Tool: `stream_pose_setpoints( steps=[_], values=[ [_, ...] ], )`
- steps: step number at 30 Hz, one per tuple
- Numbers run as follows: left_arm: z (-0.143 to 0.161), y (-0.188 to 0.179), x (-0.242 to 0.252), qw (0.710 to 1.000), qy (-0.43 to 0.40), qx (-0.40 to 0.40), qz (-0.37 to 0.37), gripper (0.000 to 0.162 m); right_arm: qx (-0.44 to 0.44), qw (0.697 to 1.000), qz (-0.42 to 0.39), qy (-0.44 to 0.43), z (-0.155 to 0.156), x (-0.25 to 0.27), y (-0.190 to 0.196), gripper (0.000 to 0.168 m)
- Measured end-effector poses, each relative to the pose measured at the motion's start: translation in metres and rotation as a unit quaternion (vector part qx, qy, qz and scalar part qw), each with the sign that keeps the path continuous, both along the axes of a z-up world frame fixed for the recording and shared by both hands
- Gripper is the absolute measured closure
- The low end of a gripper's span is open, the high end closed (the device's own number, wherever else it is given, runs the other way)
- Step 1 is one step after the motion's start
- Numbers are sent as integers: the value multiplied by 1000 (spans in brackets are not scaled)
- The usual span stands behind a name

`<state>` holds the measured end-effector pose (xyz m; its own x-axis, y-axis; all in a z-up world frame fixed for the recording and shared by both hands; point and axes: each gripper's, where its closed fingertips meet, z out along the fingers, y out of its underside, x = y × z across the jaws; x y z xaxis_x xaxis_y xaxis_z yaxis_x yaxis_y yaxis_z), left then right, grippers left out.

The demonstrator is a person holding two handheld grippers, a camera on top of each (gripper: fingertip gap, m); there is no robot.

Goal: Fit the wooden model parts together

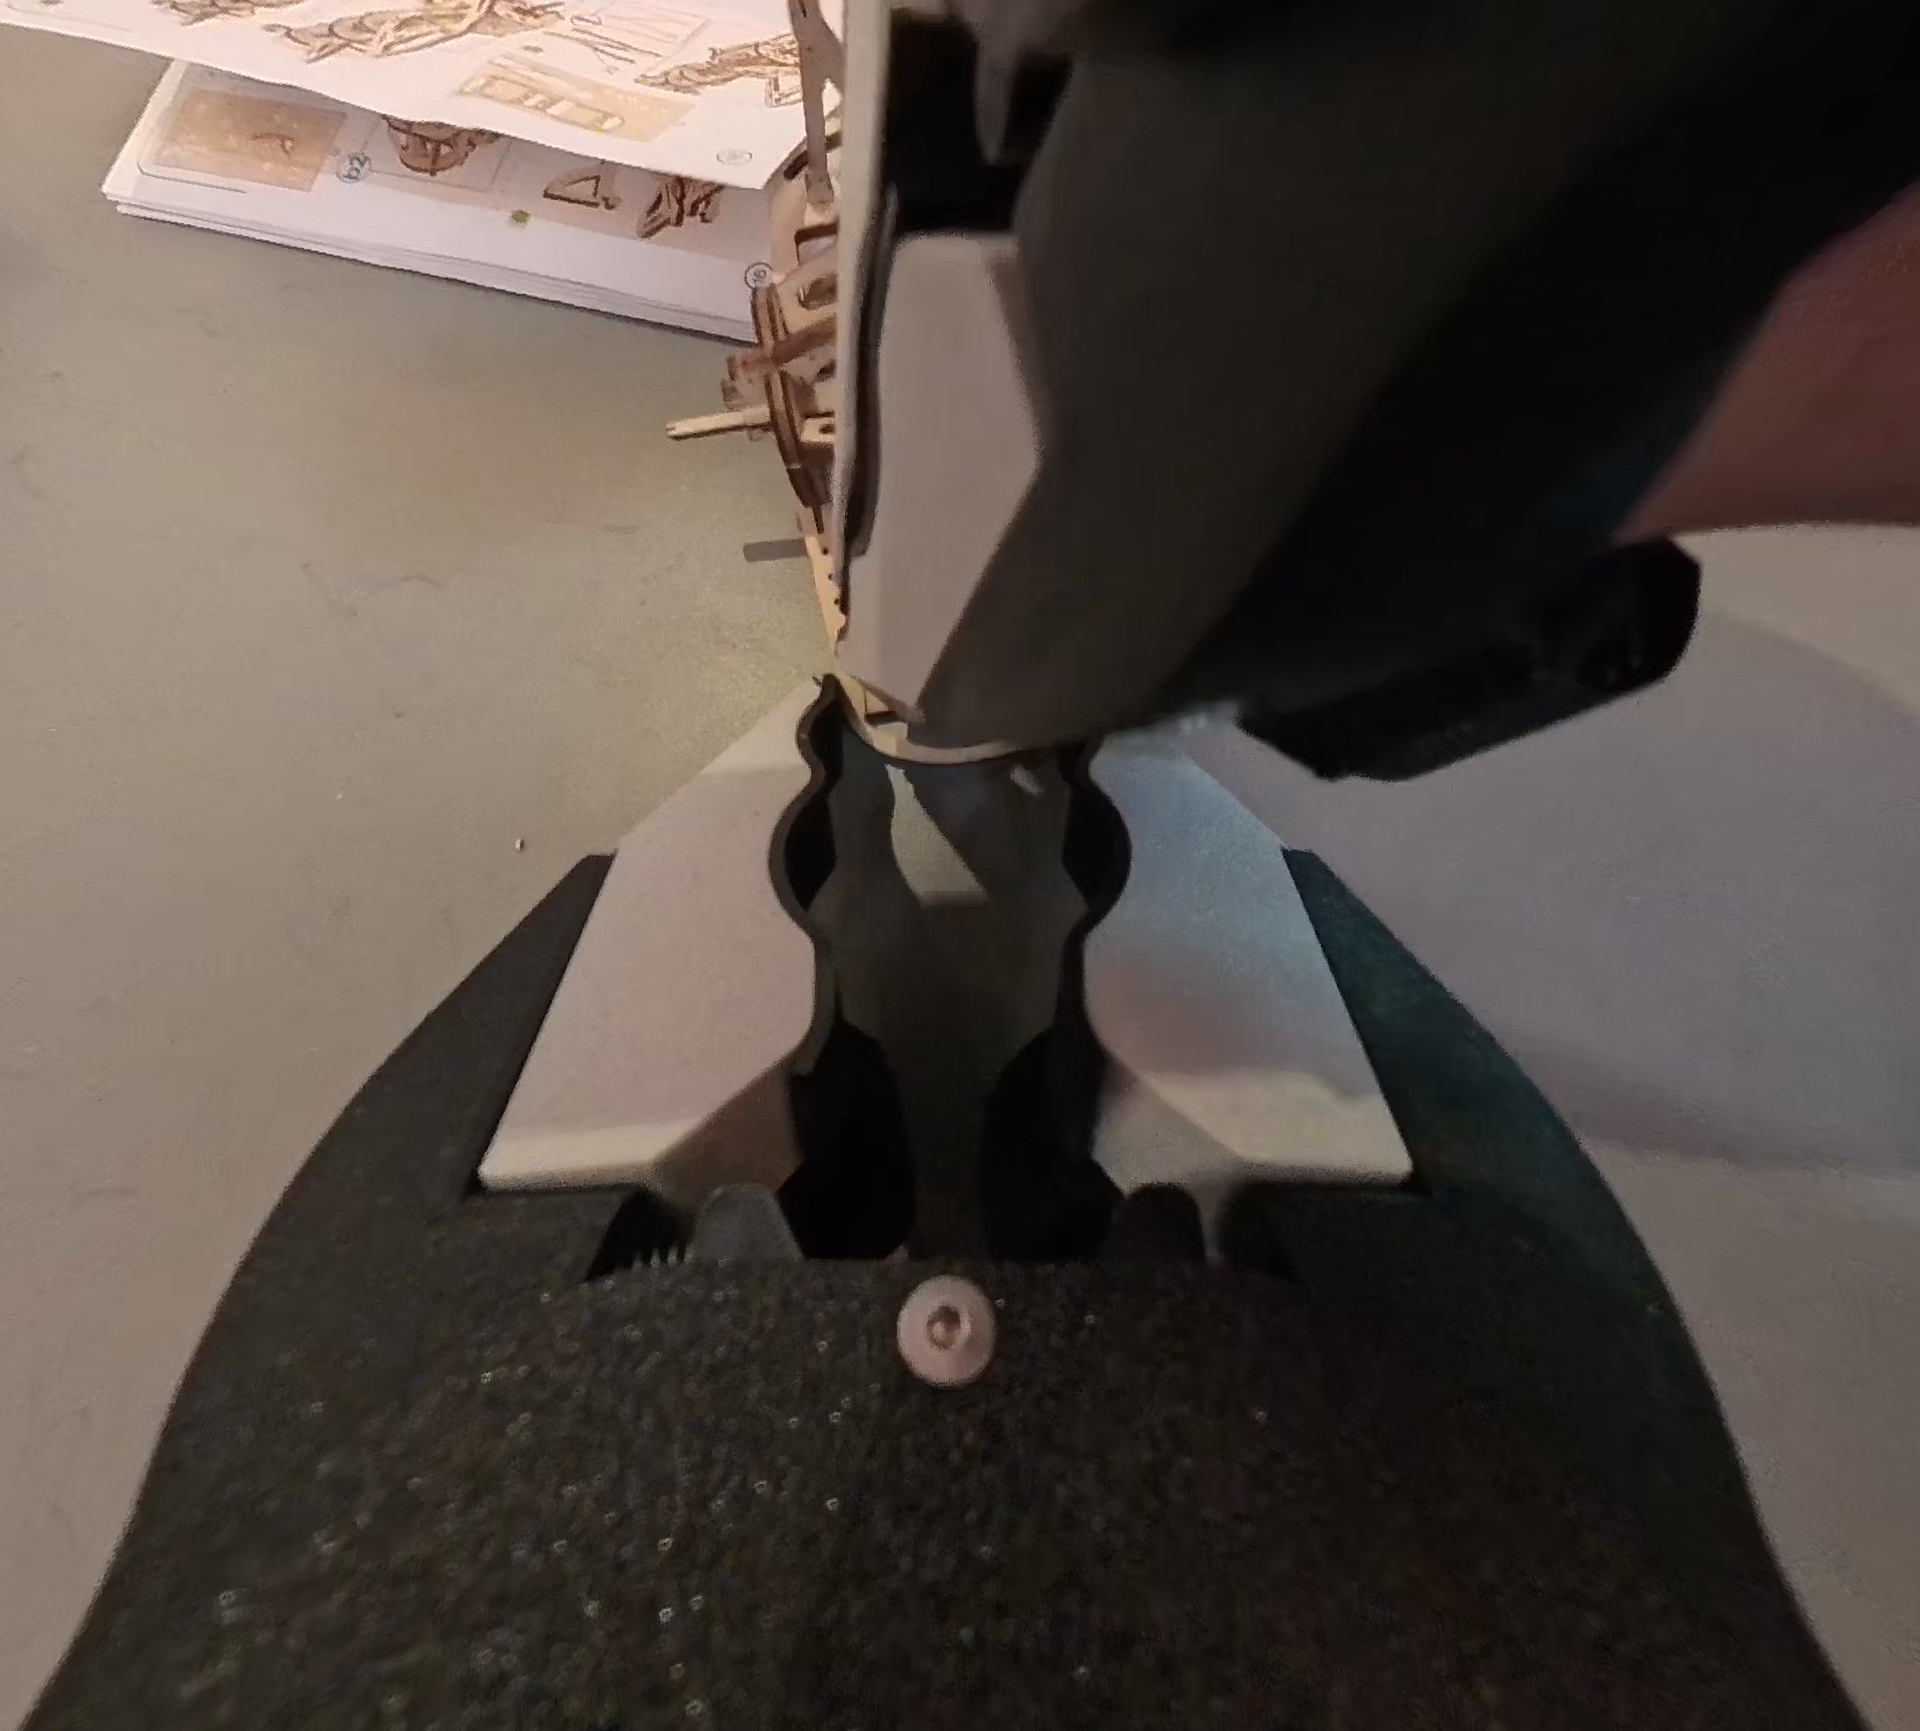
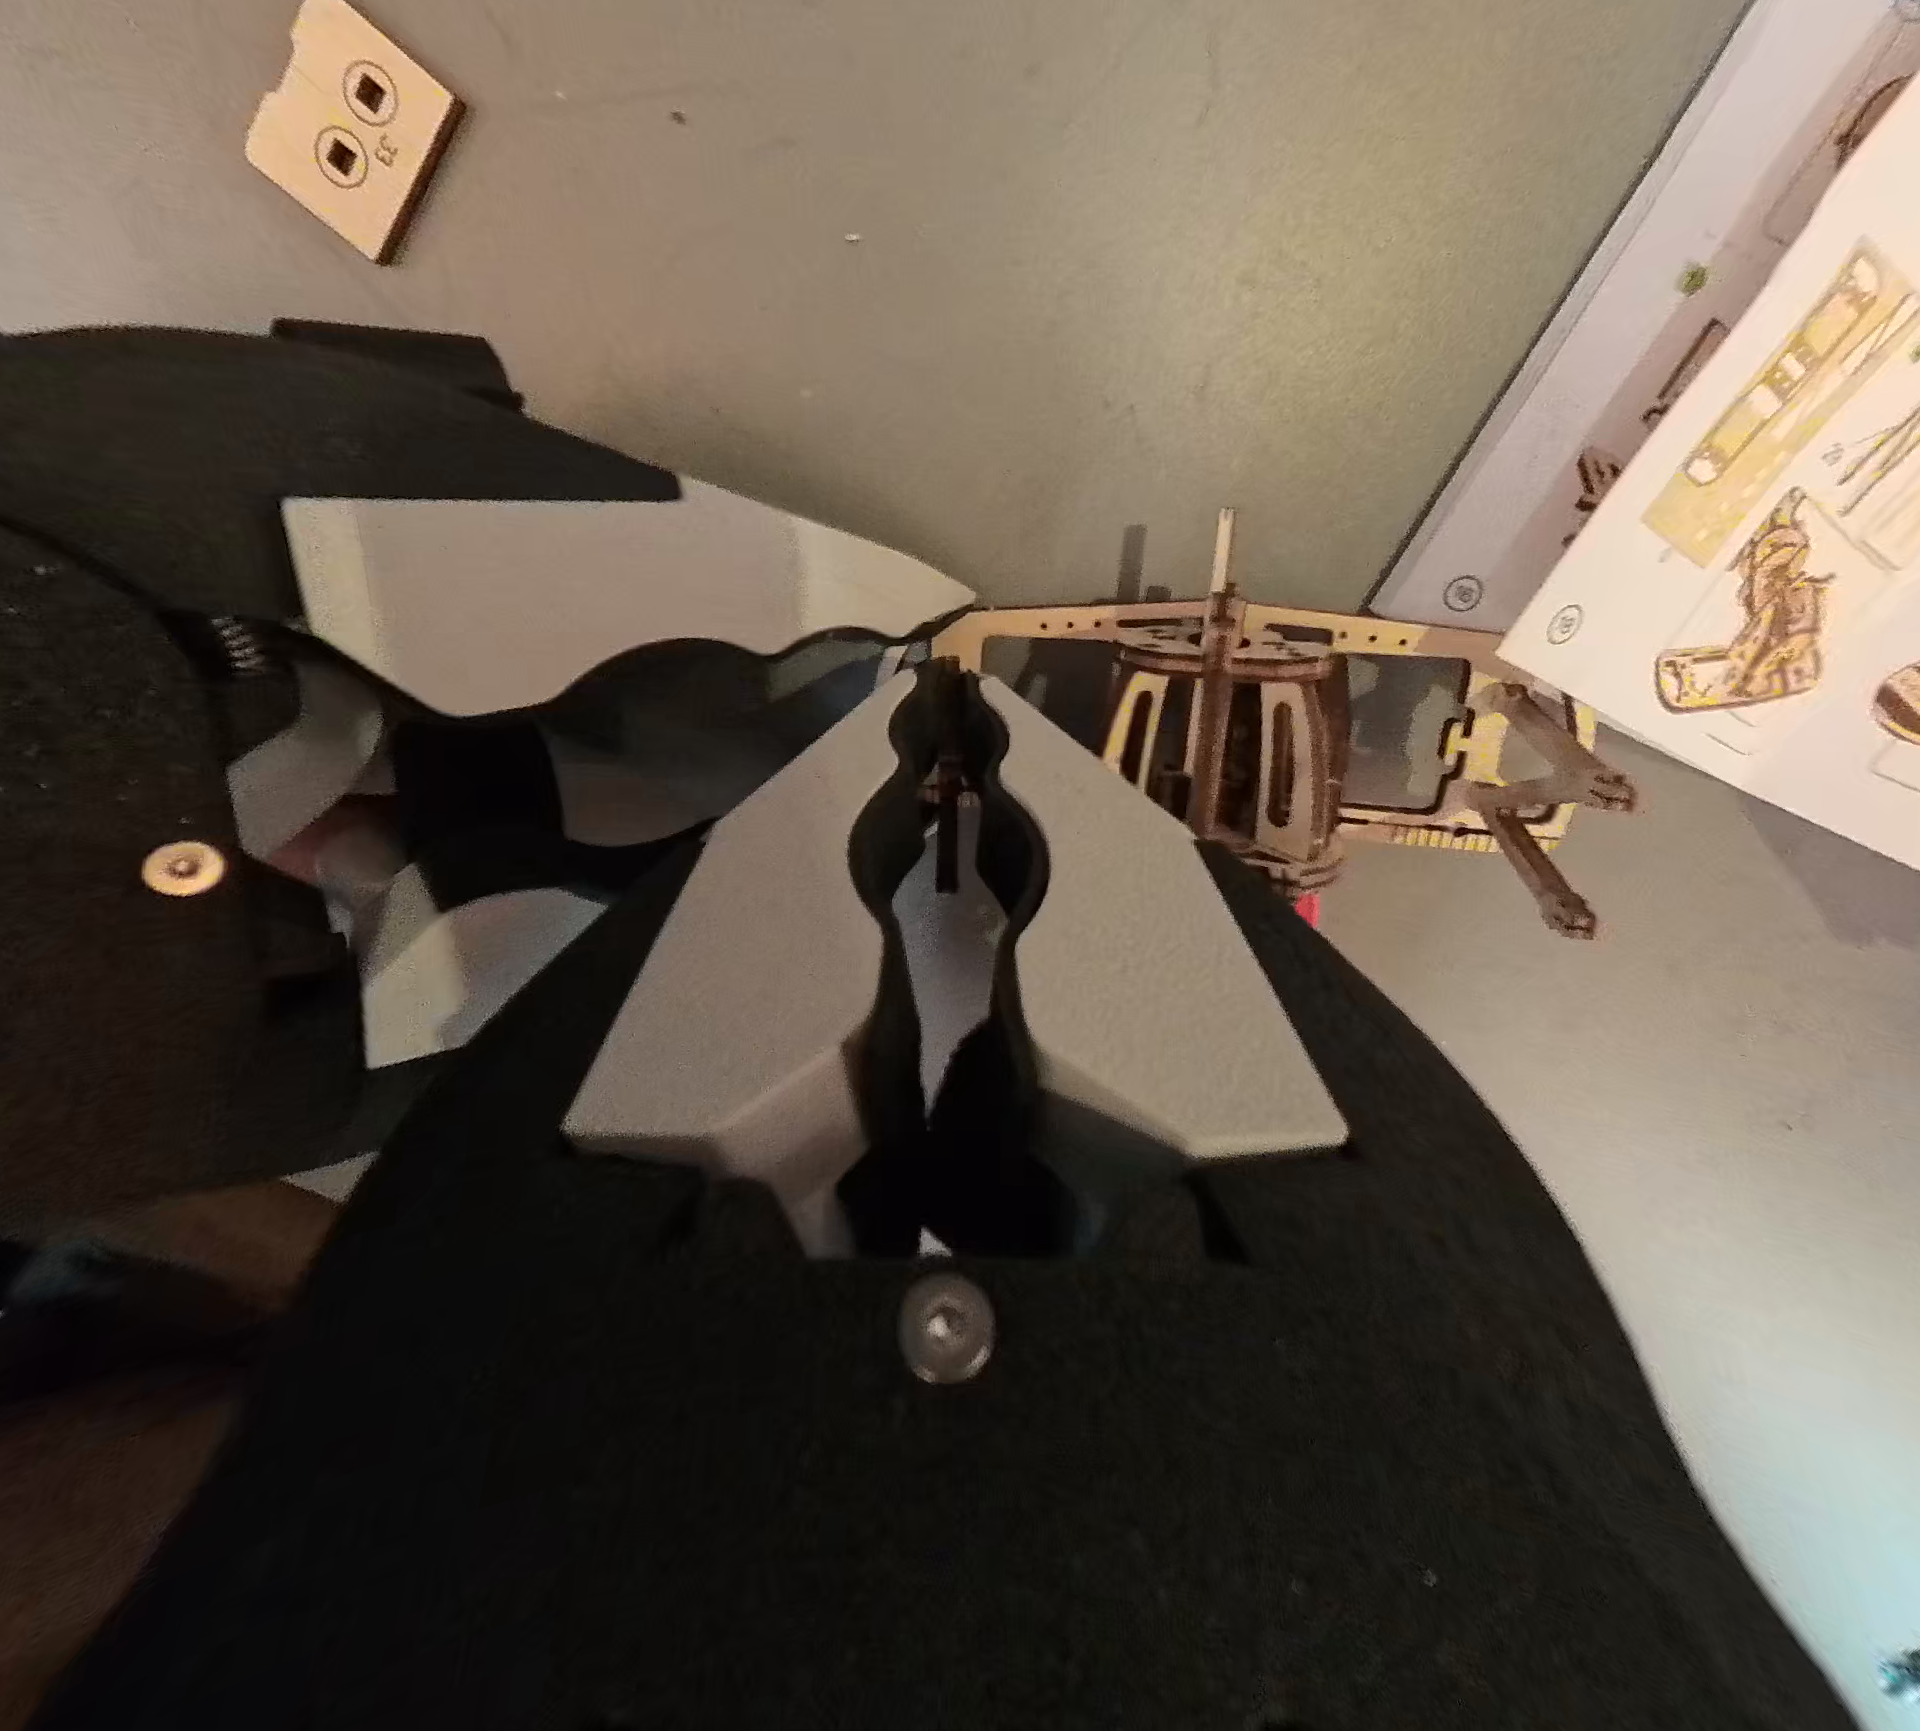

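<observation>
The wooden model (image 2: pixel 1236 715) is a pale flat frame with a dark round cage and a thin axle in it. It lies on the grey table. My left gripper (image 1: pixel 951 731) is shut on the frame's near corner; in the right wrist view its fingers (image 2: pixel 582 559) reach in from the left. My right gripper (image 2: pixel 948 679) is shut on a thin dark wooden strip (image 2: pixel 945 808), held at the same end of the frame. In the left wrist view one of the right gripper's fingers (image 1: pixel 956 455) hides most of the model (image 1: pixel 795 393).
An open instruction booklet (image 1: pixel 416 71) lies just behind the model; it also shows in the right wrist view (image 2: pixel 1766 538). A loose square wooden plate with two holes (image 2: pixel 353 123) lies apart on the grey table (image 2: pixel 1039 123). A hand (image 1: pixel 1808 393) holds the right gripper. The tips of both grippers are at nearly the same place.
</observation>
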<state>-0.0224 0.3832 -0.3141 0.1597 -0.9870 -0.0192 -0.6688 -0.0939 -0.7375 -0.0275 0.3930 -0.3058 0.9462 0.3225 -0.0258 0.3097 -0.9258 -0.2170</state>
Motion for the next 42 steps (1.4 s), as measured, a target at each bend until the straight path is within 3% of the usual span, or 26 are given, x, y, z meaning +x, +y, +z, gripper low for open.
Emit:
stream_pose_setpoints(
  steps=[8, 13, 15, 21, 23, 30, 34, 36, 42],
  values=[
    [0, 1, 1, 1000, -1, -3, 7, 123, 17, 998, -8, 52, 6, -3, 1, 163],
    [0, 1, 0, 999, -1, -4, 34, 123, 124, 990, 35, 54, 53, 11, -5, 145],
    [1, 1, -2, 998, 0, -3, 63, 123, 166, 982, 50, 76, 66, 14, -17, 146],
    [3, -27, 4, 993, -16, -46, 109, 120, 268, 949, 99, 137, 61, 14, -59, 154],
    [4, -40, 7, 994, -17, -54, 95, 107, 283, 944, 133, 105, 45, 22, -68, 156],
    [5, -46, -11, 997, -1, -44, 67, 108, 349, 919, 186, 14, 32, 33, -66, 161],
    [20, -47, -7, 995, -58, -77, -30, 132, 331, 927, 178, 20, 32, 34, -66, 163],
    [22, -40, -2, 993, -65, -69, -65, 132, 308, 931, 191, 30, 27, 33, -66, 151],
    [28, -37, 11, 982, -77, 2, -172, 145, 280, 933, 212, 70, 19, 27, -58, 143]
  ],
)
